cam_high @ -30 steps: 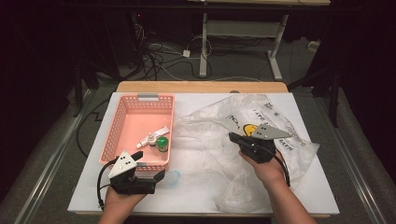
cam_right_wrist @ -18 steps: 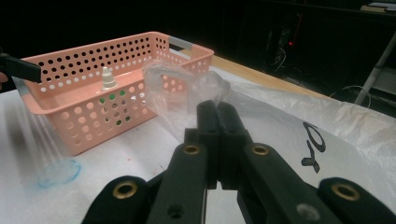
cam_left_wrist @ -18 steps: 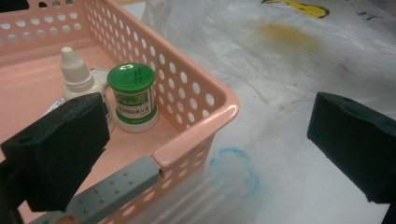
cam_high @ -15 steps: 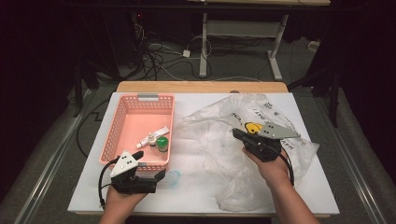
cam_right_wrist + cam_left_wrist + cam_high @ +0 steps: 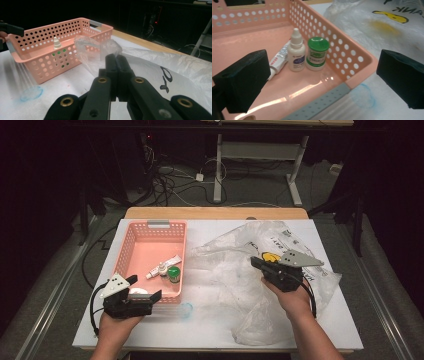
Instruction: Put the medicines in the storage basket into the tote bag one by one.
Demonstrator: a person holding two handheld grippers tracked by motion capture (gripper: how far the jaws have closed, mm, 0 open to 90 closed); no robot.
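Surface: white, carrying all items.

Plastic bag: clear, crumpled, spread over the right half; a fold of its edge is pinched between the pressed-together fingers of the right gripper, lifted toward the basket.

Pink basket: left half, long axis running away from the person.

Left gripper: at the basket's near right corner, fingers spread, empty, straddling that corner.

Contents, just ahead of the left fingers: tube, dropper bottle, green-capped jar, upright, touching. Left hand nearer.
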